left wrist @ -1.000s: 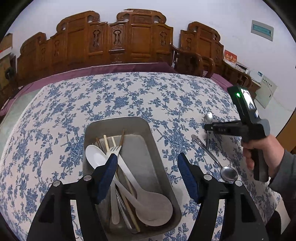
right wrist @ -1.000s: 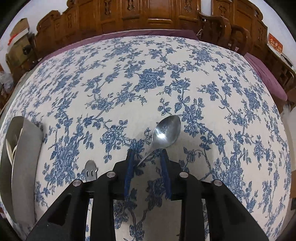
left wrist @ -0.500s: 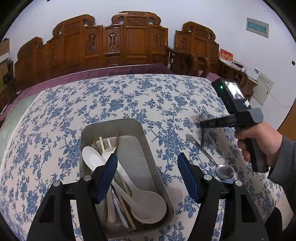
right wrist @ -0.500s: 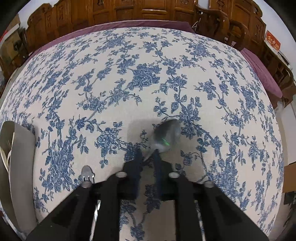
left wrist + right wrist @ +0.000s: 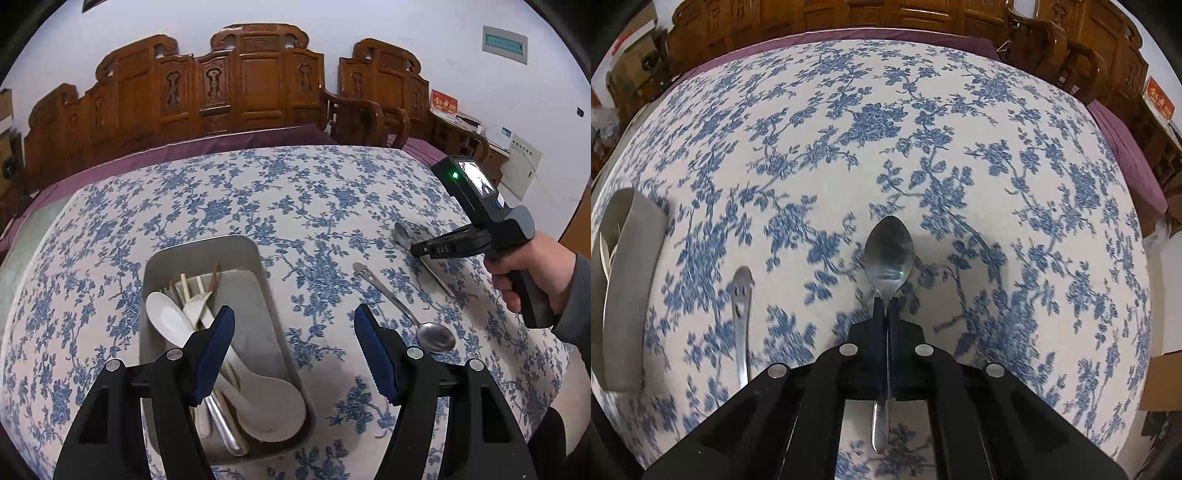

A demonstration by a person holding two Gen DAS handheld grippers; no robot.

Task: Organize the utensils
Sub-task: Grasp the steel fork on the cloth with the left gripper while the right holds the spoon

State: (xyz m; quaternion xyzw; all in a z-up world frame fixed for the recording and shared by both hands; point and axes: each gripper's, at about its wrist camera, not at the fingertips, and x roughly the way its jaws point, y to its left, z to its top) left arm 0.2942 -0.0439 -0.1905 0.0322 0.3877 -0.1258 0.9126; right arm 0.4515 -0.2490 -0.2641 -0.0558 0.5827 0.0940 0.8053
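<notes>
Right tool point(image 5: 886, 308) level over the tablecloth point(image 5: 849, 147), clamped on a steel spoon point(image 5: 888, 254); left tool point(image 5: 294, 343) wide above the tray point(image 5: 255, 295).

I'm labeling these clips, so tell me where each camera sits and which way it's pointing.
Left wrist: on the open left gripper, facing across the table over the metal tray; the person's right hand shows.
Right wrist: on the right gripper, aimed down at the tablecloth, shut on a spoon.
Both show the tray, held spoon and second spoon.

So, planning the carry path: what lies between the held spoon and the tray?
In the left wrist view, a second metal spoon on the tablecloth.
</notes>
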